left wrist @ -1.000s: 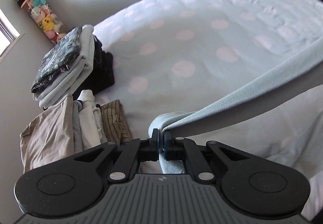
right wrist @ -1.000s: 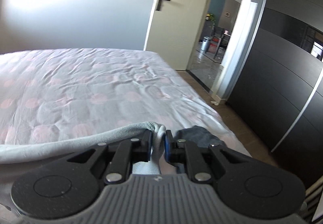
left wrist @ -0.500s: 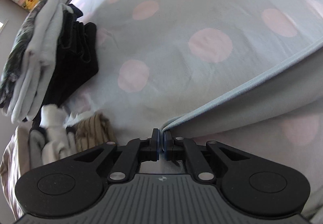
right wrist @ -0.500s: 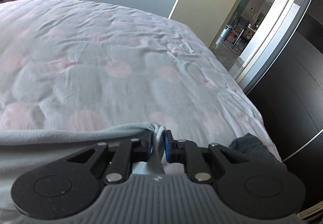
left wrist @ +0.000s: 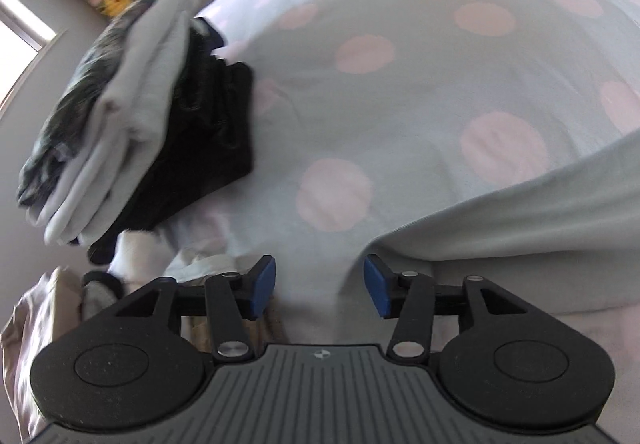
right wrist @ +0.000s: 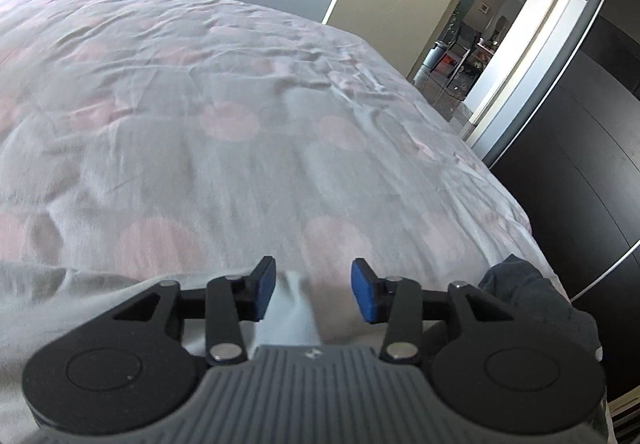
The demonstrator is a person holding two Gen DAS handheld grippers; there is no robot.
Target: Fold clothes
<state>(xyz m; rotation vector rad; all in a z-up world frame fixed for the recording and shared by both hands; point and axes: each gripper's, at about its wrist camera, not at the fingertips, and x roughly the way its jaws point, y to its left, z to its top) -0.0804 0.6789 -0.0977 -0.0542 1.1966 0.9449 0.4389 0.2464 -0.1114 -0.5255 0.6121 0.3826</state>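
Clothes are what your two tools are working through, and right now neither tool grips any. Your left hand-held gripper (left wrist: 319,286) has its blue pads spread apart with nothing between them; the edge of the pale grey garment (left wrist: 520,228) lies on the bed (left wrist: 420,103) just ahead of and beside its right pad. Your right hand-held gripper (right wrist: 313,290) is likewise spread wide, and a narrow strip of that same light fabric (right wrist: 294,308) sits loose in the gap, touching neither pad as far as the view shows.

Judging by this, the garment is laid down on the polka-dot cover and not yet folded into a compact shape; it looks soft, thin and smooth, with one long straight hem running across the left view.

Further out on the left, a tidy stack of folded clothes (left wrist: 132,115) suggests several pieces are done. Below it a looser heap (left wrist: 48,308) seems to wait its turn. On the right, a dark crumpled item (right wrist: 528,296) sits at the bed's near corner, probably also left to do.
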